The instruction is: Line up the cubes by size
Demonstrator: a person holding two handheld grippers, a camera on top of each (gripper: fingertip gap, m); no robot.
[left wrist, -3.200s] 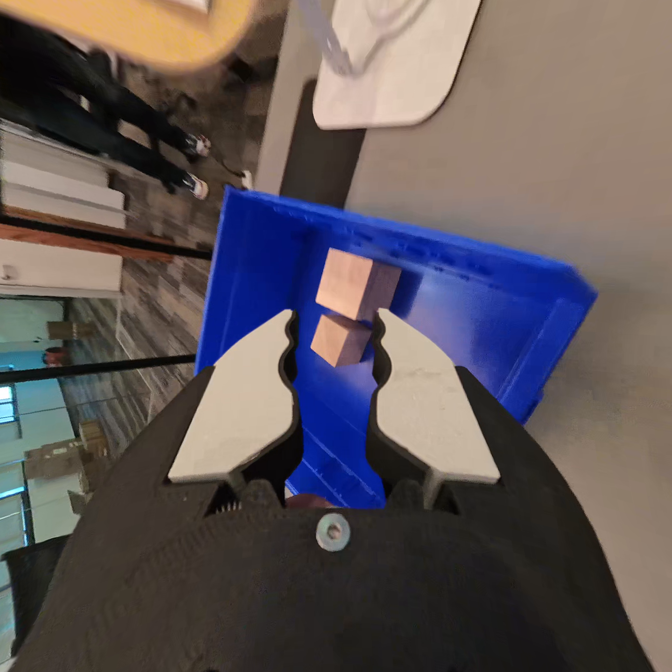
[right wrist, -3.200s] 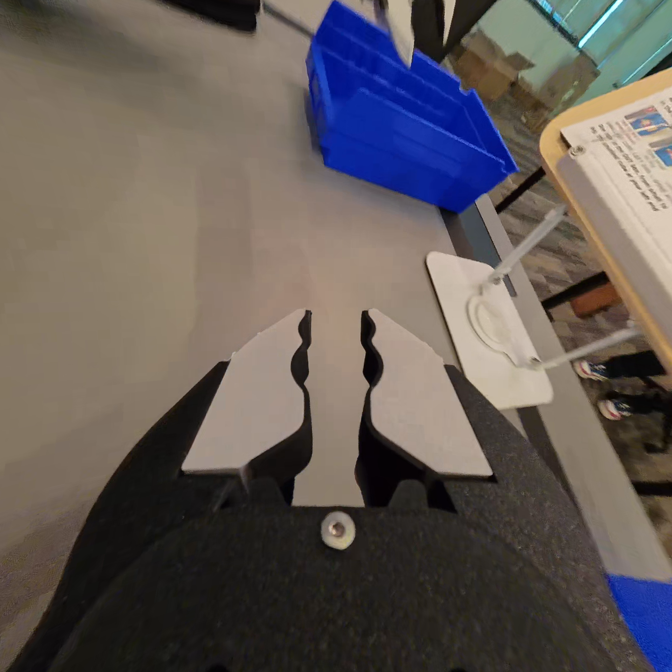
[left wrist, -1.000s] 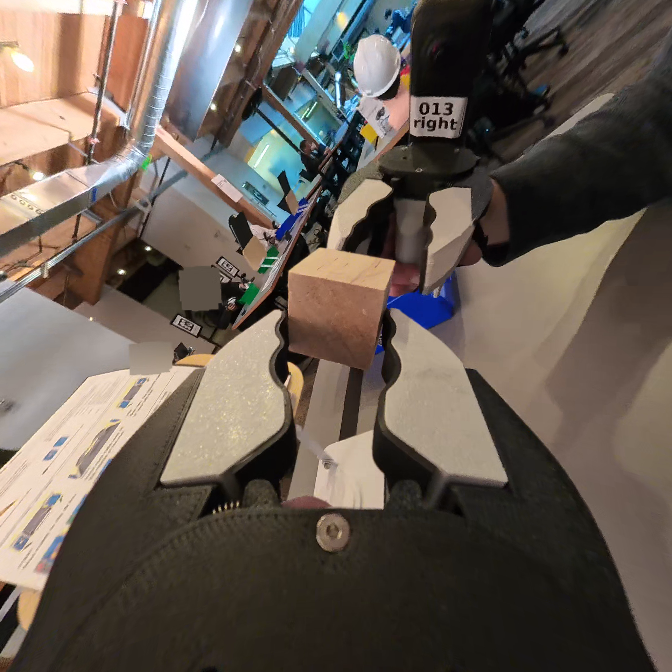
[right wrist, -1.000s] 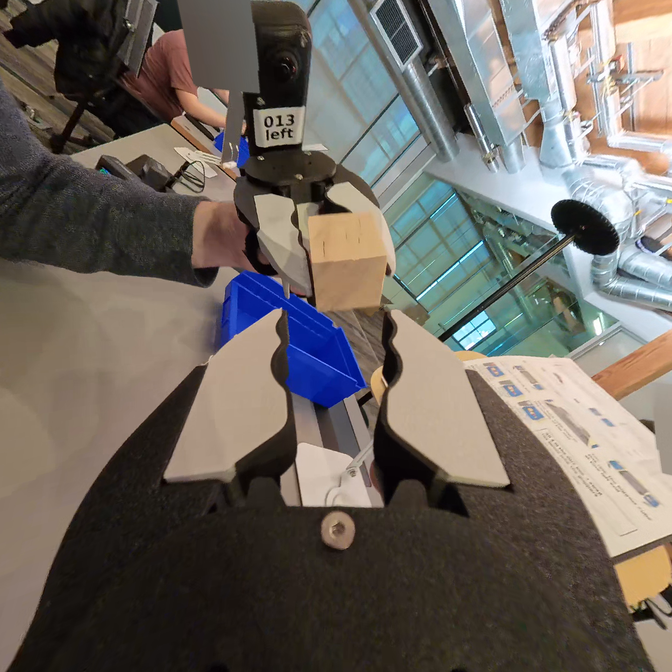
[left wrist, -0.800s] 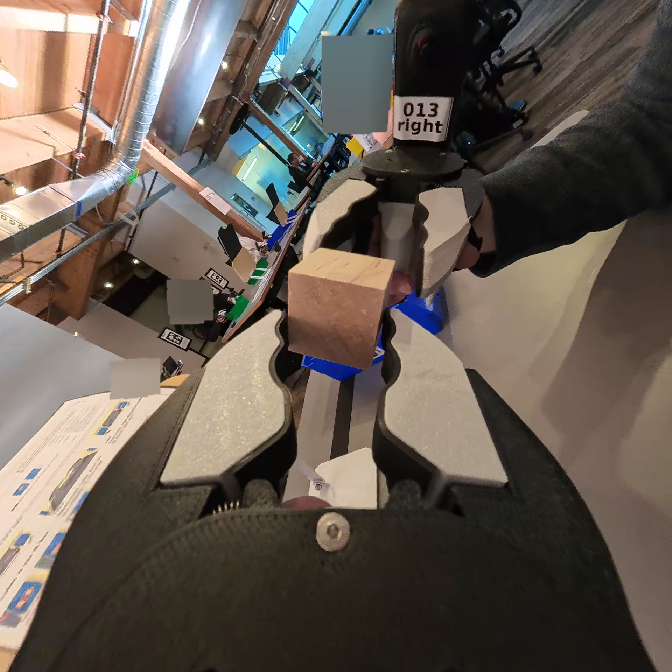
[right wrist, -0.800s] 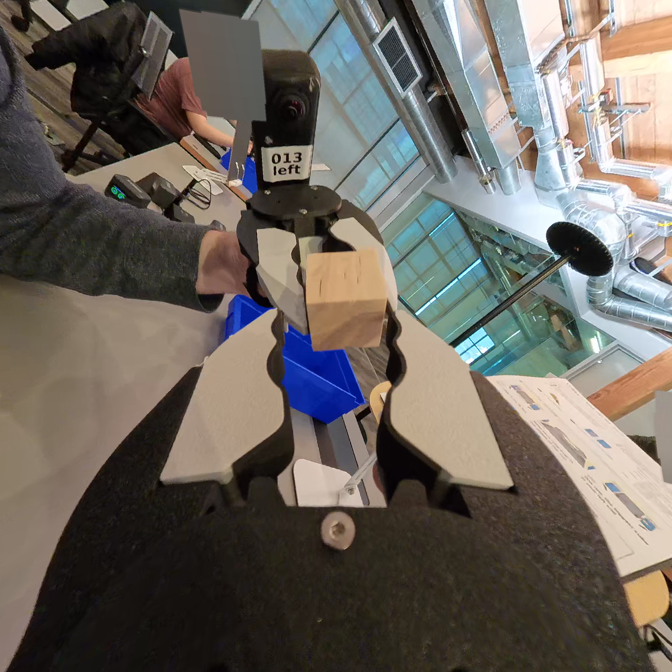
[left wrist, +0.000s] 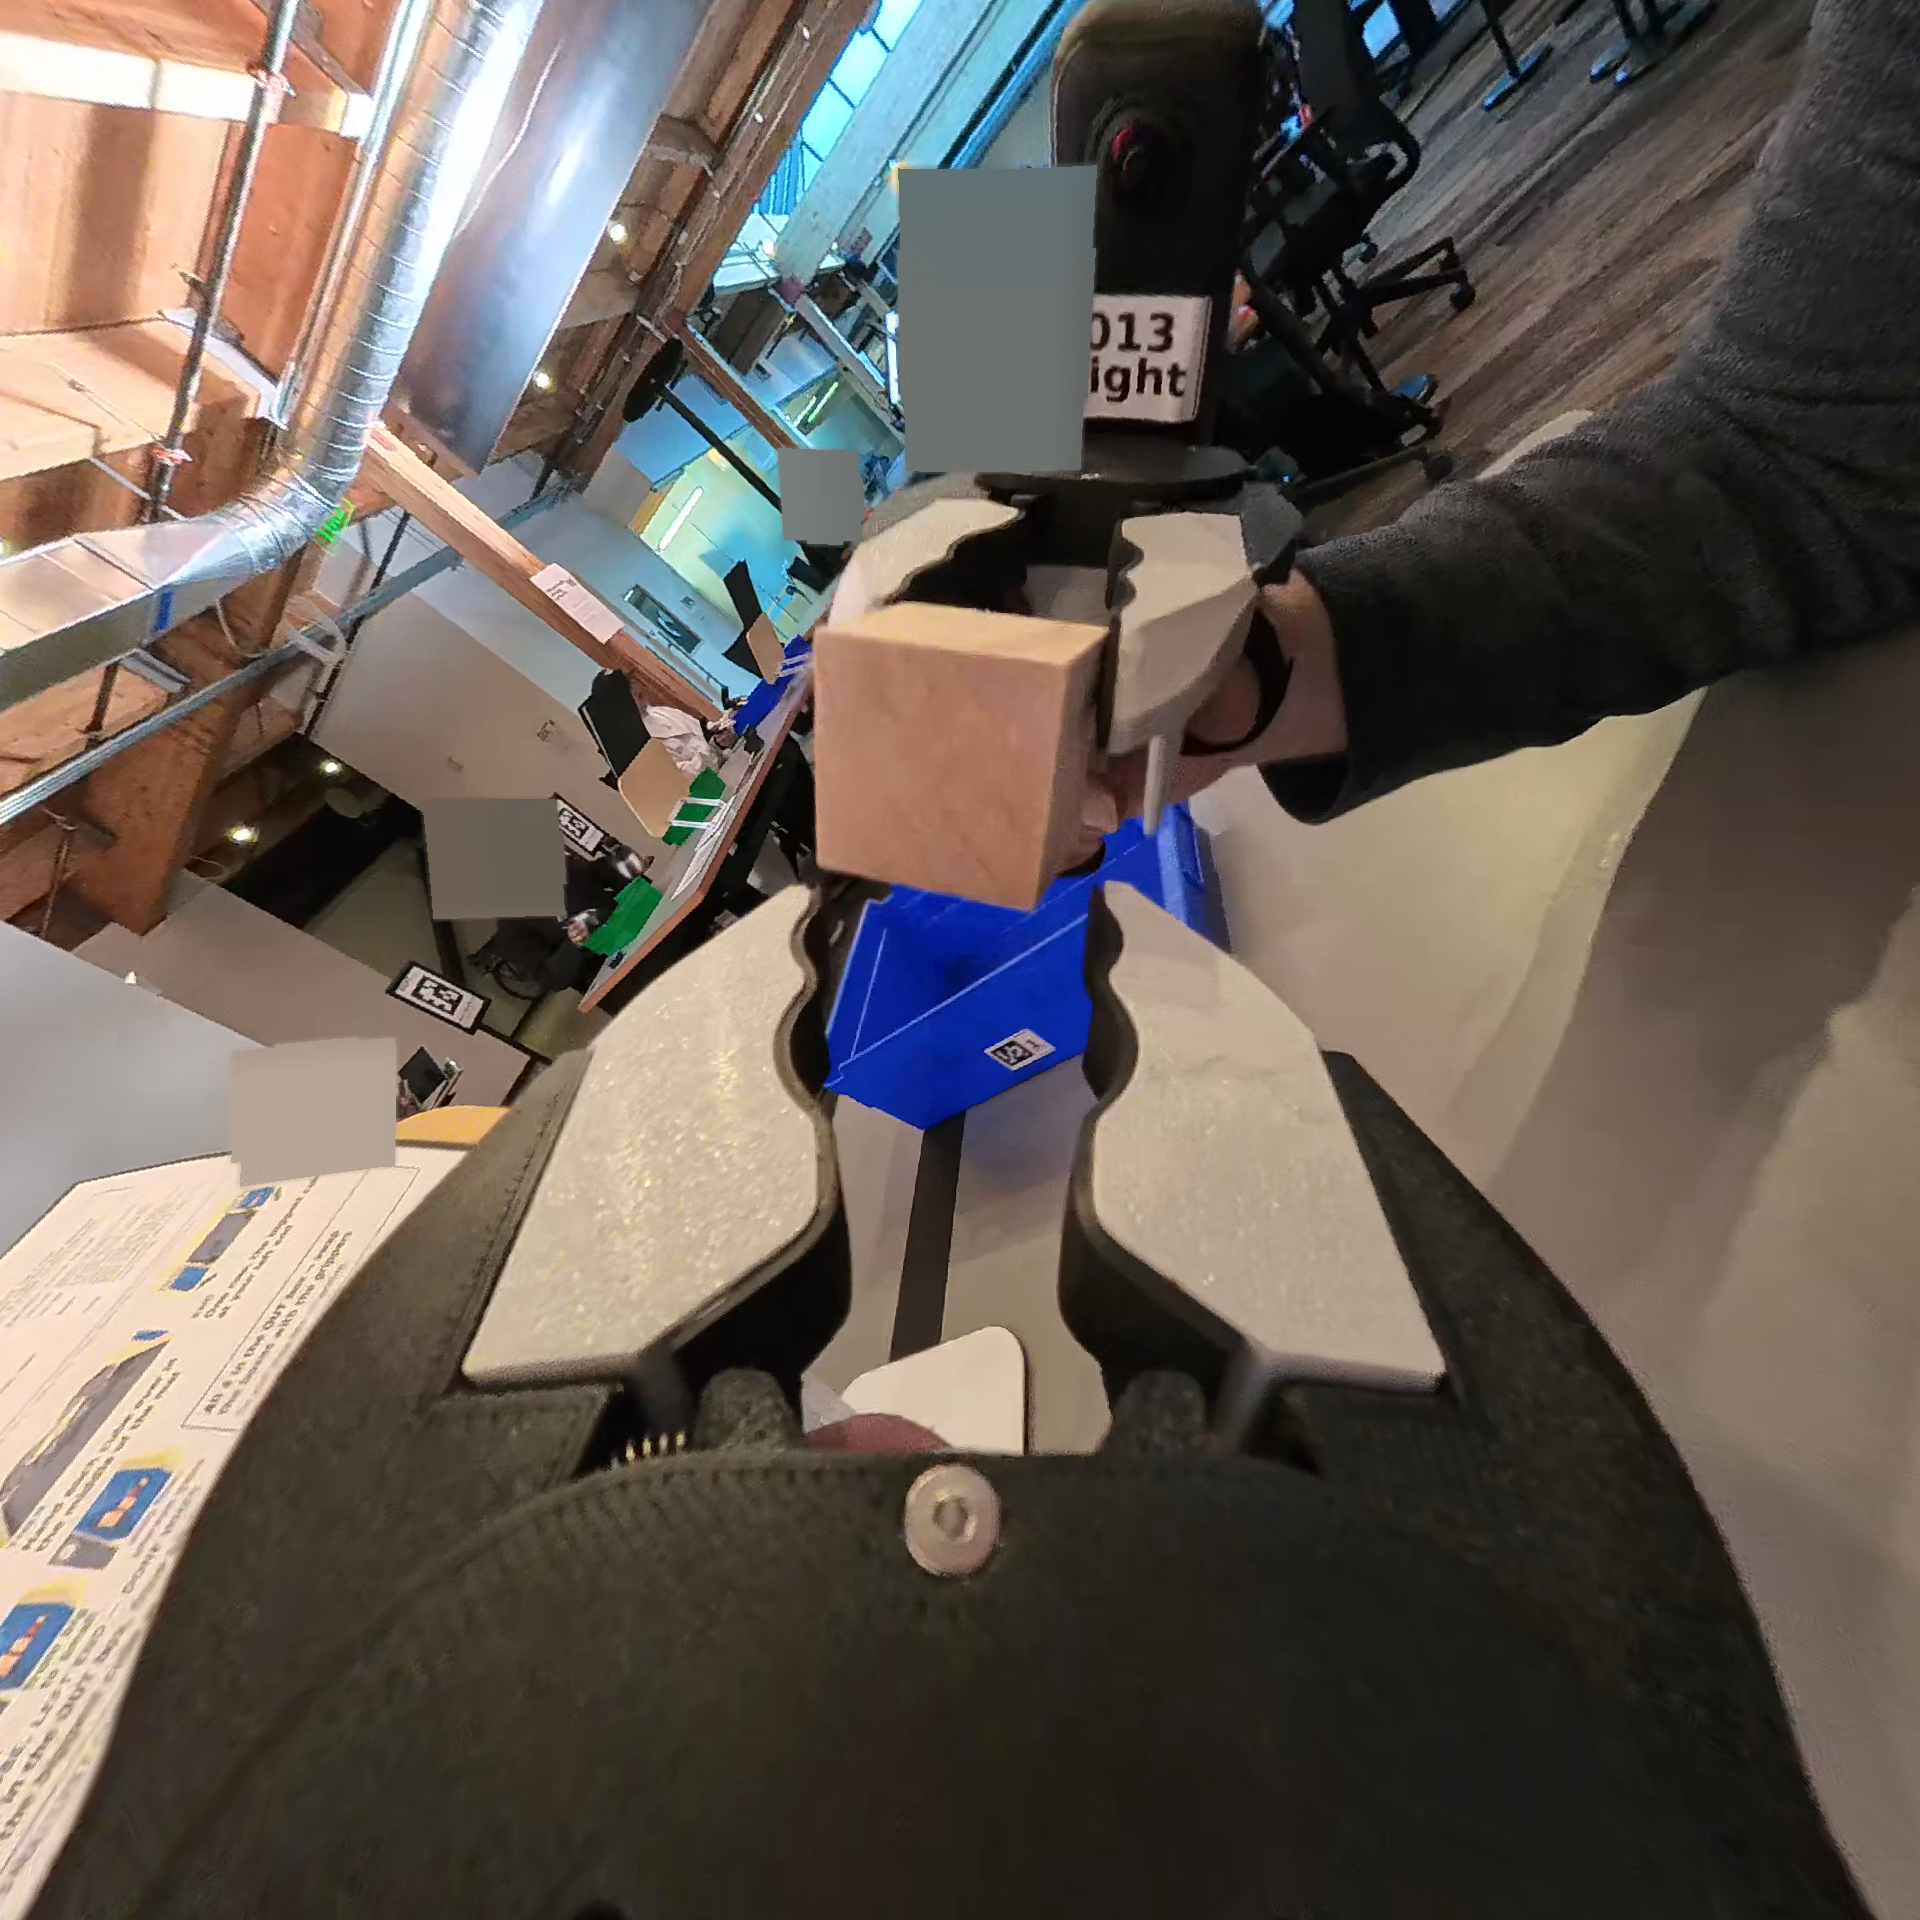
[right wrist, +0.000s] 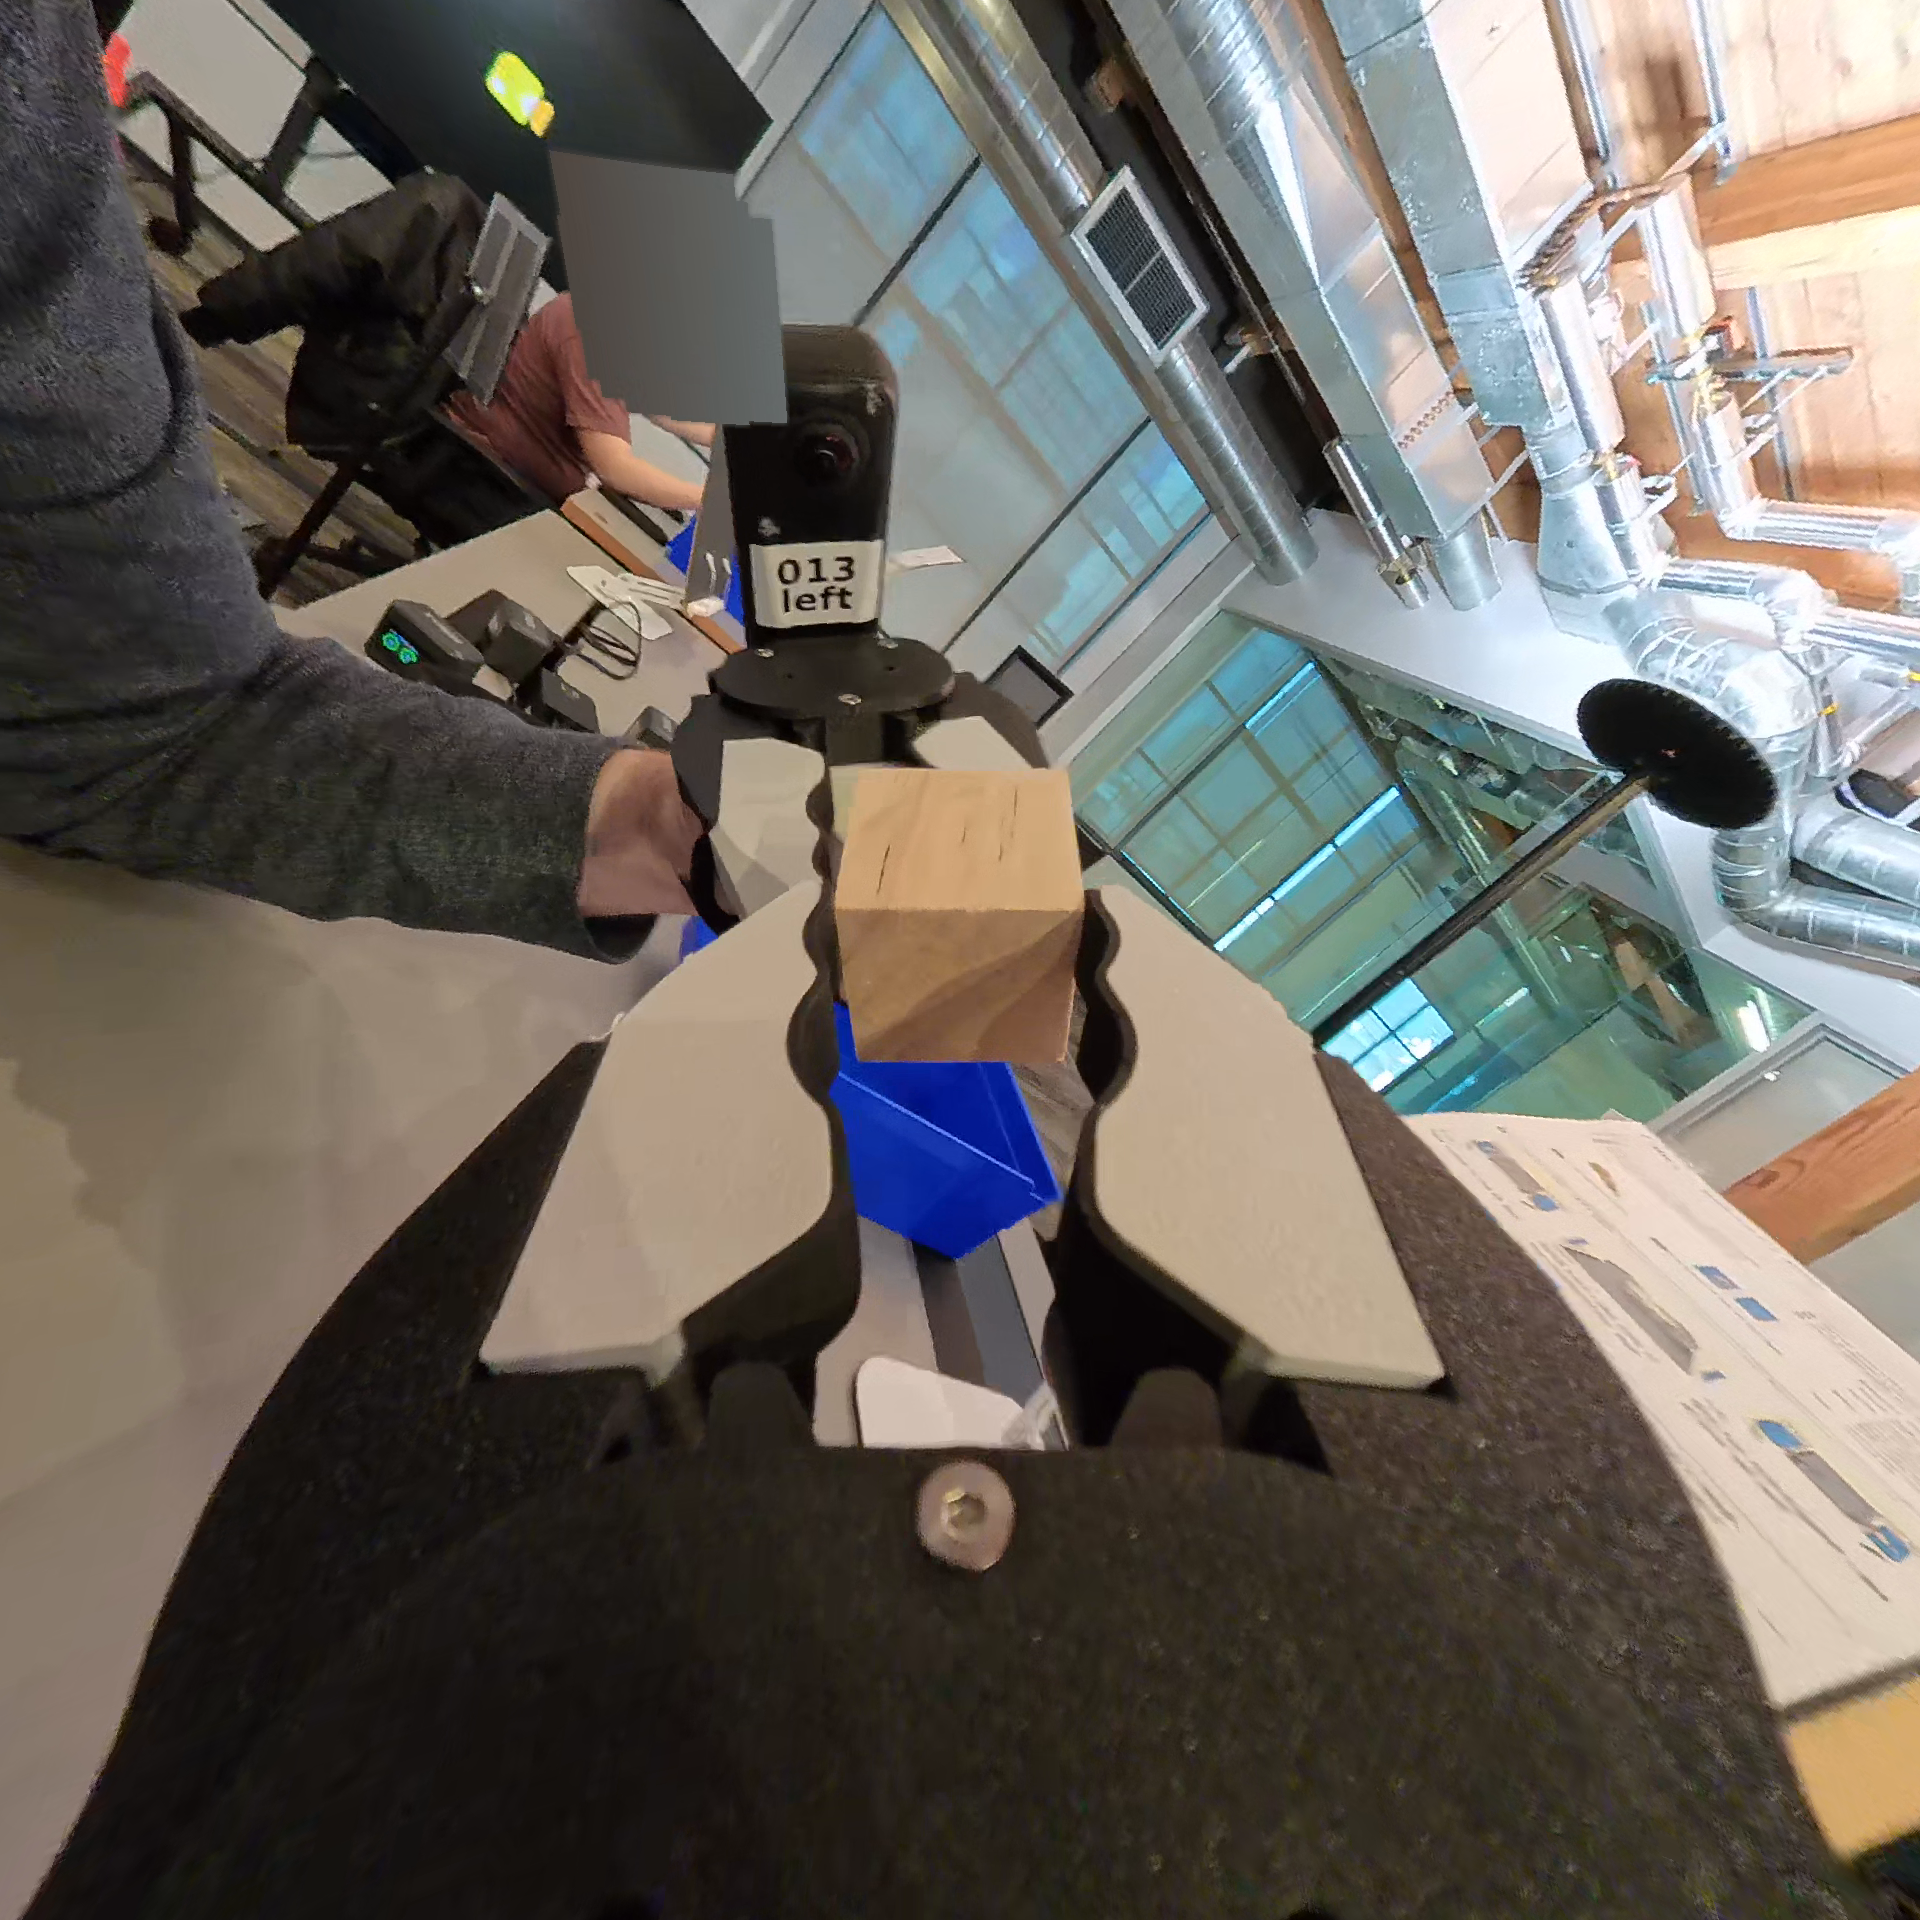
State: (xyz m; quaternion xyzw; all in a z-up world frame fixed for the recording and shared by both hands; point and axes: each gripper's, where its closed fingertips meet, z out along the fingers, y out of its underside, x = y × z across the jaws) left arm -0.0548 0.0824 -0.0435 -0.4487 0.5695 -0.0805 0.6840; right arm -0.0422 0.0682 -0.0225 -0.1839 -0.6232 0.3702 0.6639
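A light wooden cube (right wrist: pixel 951 925) is up in the air between my two grippers, which face each other. In the right wrist view my right gripper (right wrist: pixel 951 935) is shut on the cube, with both pads against its sides. In the left wrist view the cube (left wrist: pixel 945 748) sits just past the tips of my left gripper (left wrist: pixel 951 904). The left gripper's jaws stand apart with only the blue bin showing between them. The right gripper's fingers (left wrist: pixel 1174 623) flank the cube from behind. The left gripper's finger (right wrist: pixel 764 821) shows beside the cube's far end.
A blue bin (left wrist: pixel 935 1018) stands on the grey table (left wrist: pixel 1558 1039) below the cube; it also shows in the right wrist view (right wrist: pixel 935 1164). A printed sheet (right wrist: pixel 1662 1351) lies on a side table. A person's sleeved arms hold both grippers. A white stand base (left wrist: pixel 945 1392) lies near the table edge. Both grippers' tips are close together, under 4 cm apart.
The left gripper took the cube from the bin and lifted it to the right gripper. The right jaws moved around the cube and closed on it. The cube has slid out past the left fingertips.
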